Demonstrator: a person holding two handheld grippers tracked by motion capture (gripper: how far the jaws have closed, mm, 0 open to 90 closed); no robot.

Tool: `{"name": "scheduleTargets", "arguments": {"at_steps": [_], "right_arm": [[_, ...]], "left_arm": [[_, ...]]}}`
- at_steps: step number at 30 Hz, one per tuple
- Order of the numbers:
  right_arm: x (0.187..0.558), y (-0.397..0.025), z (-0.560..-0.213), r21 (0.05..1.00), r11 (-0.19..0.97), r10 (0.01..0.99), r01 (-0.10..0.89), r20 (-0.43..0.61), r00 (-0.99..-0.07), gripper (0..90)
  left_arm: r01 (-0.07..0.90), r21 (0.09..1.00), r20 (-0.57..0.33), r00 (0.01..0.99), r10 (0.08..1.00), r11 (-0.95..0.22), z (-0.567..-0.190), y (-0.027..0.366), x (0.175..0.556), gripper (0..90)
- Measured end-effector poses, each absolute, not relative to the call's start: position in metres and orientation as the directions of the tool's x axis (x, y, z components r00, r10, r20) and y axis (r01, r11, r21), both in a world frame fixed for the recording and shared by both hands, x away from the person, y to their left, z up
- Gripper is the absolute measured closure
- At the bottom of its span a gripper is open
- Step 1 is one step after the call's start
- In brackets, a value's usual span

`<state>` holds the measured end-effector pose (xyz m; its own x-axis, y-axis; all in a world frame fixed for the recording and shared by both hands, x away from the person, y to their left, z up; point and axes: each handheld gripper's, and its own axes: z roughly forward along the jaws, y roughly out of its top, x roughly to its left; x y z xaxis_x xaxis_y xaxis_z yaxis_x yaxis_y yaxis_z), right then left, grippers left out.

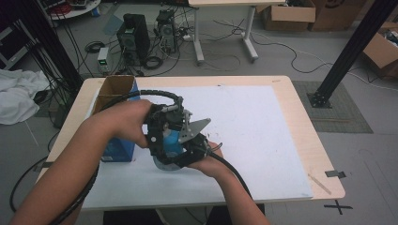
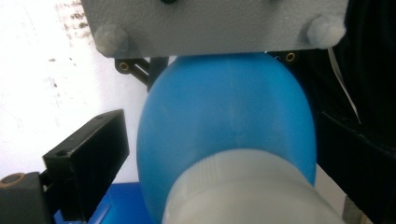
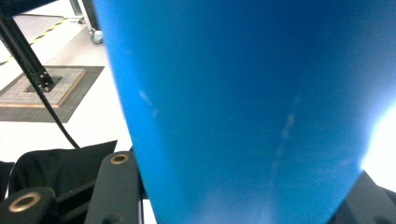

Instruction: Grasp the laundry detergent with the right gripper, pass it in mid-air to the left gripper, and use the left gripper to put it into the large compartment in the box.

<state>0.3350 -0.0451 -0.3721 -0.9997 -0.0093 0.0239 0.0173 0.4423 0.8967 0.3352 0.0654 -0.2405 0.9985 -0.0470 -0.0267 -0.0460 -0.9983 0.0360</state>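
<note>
Two claws on one blue bottle

The right claw (image 1: pixel 176 157) squeezes the blue bottle (image 1: pixel 171 143). The left claw (image 1: pixel 162 133) sits open around its white cap (image 2: pixel 252 191).

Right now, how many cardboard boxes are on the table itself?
1: an open box with blue sides at the table's left edge, beside the left gripper. The arms may hide something smaller.

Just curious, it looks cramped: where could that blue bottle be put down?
The white mat lies bare right of both tools, out to its right edge. The near-left is crowded: the box, the left tool and right tool around the bottle.
</note>
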Motion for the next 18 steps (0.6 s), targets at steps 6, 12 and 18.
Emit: {"name": "scheduleTargets", "arguments": {"at_steps": [6,12,18], "right_arm": [[0.3359,-0.0441,-0.3723,0.899,0.438,-0.007,0.008,0.013,-1.000,47.3],[0.3353,-0.0436,-0.3723,0.901,0.433,-0.012,0.009,0.016,-1.000,47.3],[0.3357,-0.0444,-0.3718,0.904,0.427,-0.008,0.016,0.021,-1.000,47.3]], "left_arm": [[-0.031,0.030,-0.046,0.998,-0.033,-0.999,-0.2404,0.0665,0.3360,12.2],[-0.035,0.021,-0.042,0.998,-0.036,-0.999,-0.2410,0.0669,0.3362,16.9],[-0.039,0.024,-0.019,0.999,-0.039,-0.999,-0.2402,0.0657,0.3360,18.5]]}}
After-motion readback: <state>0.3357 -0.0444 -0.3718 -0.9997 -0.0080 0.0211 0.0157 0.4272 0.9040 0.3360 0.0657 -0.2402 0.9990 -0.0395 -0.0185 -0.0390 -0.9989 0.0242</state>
